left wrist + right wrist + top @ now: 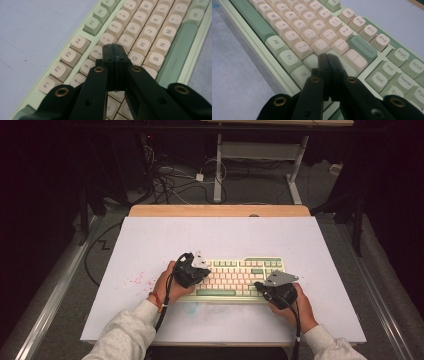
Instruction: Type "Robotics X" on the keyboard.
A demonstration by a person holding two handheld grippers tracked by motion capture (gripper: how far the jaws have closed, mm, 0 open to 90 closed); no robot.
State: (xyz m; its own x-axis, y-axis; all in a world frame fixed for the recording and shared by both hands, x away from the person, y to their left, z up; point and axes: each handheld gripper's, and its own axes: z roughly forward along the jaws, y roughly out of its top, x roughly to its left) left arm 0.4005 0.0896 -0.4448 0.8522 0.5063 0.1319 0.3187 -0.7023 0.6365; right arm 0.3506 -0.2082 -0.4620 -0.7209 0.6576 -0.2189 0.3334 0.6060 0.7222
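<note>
One broad white surface [150, 240] is spread over a wooden table, and a pale green keyboard [235, 279] with cream keys is laid on it, near the person's edge and slightly right of centre. Faint red specks are seen on the surface to the left of the keyboard.

The left gripper [114, 50] is held over the keyboard's left half, its fingers pressed together with nothing between them, their tips poised above the keys around 5, 6 and T; whether a key is touched cannot be told. The right gripper [327, 58] is held over the right half, its fingers likewise together and empty, their tips near the Enter key [355, 59] and the punctuation keys.

Typing with closed tips appears to be the work in hand. Two neighbouring keys could be struck at once, since the joined tips are nearly as wide as a keycap. The keyboard could also be pushed across the smooth surface if a press is made at a slant.
</note>
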